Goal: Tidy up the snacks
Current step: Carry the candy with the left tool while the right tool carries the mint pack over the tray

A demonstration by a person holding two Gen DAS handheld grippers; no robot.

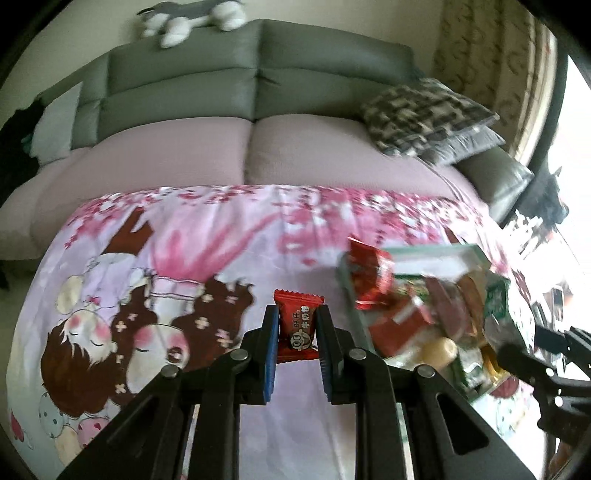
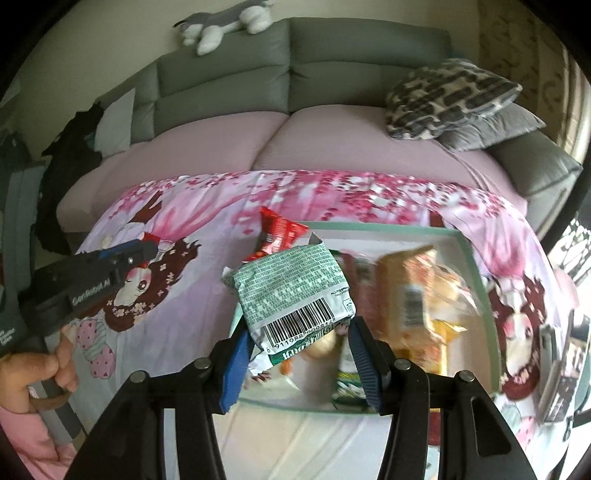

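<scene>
Snacks fill both grippers. Left gripper (image 1: 297, 328) pinches a small red candy packet (image 1: 297, 323) upright between its blue pads, above the cartoon-print cloth (image 1: 166, 280). Right gripper (image 2: 297, 338) clamps a green-and-white wrapper (image 2: 291, 291) by its barcode end, tilted over the mint-rimmed tray (image 2: 476, 266). Inside the tray lie a red pack (image 2: 279, 232), an orange bag (image 2: 406, 284) and other blurred packets. Beyond stand the grey sofa (image 2: 332, 55), patterned cushions (image 2: 450, 96) and a plush toy (image 2: 225, 22).
</scene>
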